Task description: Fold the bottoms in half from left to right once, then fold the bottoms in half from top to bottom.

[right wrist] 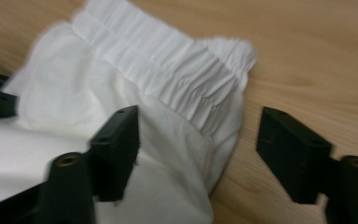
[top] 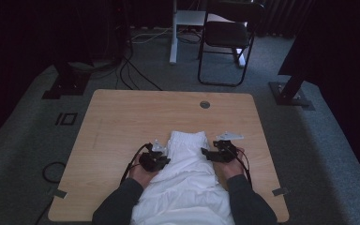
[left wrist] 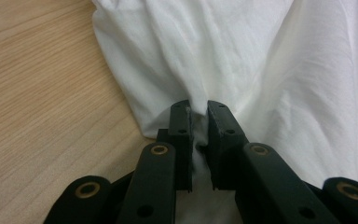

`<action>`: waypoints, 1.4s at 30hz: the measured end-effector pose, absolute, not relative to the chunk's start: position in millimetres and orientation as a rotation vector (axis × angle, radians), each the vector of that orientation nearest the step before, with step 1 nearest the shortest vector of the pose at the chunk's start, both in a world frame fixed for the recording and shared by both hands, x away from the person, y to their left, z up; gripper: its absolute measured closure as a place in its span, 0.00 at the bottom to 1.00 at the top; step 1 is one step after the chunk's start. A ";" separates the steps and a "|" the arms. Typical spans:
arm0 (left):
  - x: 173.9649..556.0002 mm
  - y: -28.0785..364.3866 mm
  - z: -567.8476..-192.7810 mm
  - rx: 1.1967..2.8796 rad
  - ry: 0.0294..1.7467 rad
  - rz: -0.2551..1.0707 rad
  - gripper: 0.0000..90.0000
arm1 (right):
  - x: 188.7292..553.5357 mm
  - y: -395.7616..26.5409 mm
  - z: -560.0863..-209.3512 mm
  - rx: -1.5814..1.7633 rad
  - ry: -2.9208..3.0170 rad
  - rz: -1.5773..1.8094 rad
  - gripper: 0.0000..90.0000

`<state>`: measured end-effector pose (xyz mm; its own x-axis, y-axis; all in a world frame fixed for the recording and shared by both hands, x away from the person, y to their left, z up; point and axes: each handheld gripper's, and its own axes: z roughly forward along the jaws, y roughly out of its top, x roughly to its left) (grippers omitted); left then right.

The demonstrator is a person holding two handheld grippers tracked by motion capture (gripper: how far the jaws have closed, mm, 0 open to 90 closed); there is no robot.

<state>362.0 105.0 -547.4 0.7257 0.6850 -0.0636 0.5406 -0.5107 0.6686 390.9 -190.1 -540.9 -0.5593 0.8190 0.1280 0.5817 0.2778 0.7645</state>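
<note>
High view looking down and forward toward 12 o'clock; both gripper views super close, sharing the crumpled white cloth garment [top: 187,173] on the light wooden table [top: 122,126].

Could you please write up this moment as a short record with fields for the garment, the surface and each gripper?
garment: white garment with a gathered waistband, lying on the table and reaching its near edge
surface: light wooden table
left gripper: shut on a fold at the garment's edge
right gripper: jaws wide apart, astride the garment's other edge near the waistband, not gripping
beyond the table: black chair on grey carpet
</note>
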 end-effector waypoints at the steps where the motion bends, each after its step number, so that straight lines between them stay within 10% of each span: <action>1: 361.9 105.0 -547.4 2.243 0.920 0.275 0.90 | 396.9 -186.8 -544.6 1.283 2.277 1.113 0.32; 8: 362.3 103.7 -546.1 2.264 0.895 0.259 0.85 | 417.7 -169.2 -552.7 1.215 2.364 1.020 0.58; 14: 380.1 109.5 -522.1 2.154 0.968 0.318 0.51 | 418.4 -164.8 -550.4 1.222 2.367 0.984 0.74; 20: 407.5 94.3 -528.8 2.102 0.966 0.270 0.33 | 418.9 -165.4 -550.2 1.226 2.372 0.988 0.74; 38: 411.2 76.7 -551.0 2.235 0.953 0.403 0.31 | 418.4 -167.2 -551.6 1.240 2.360 1.019 0.73; 42: 411.1 76.5 -551.4 2.235 0.954 0.413 0.31 | 418.7 -163.9 -548.7 1.242 2.399 0.982 0.49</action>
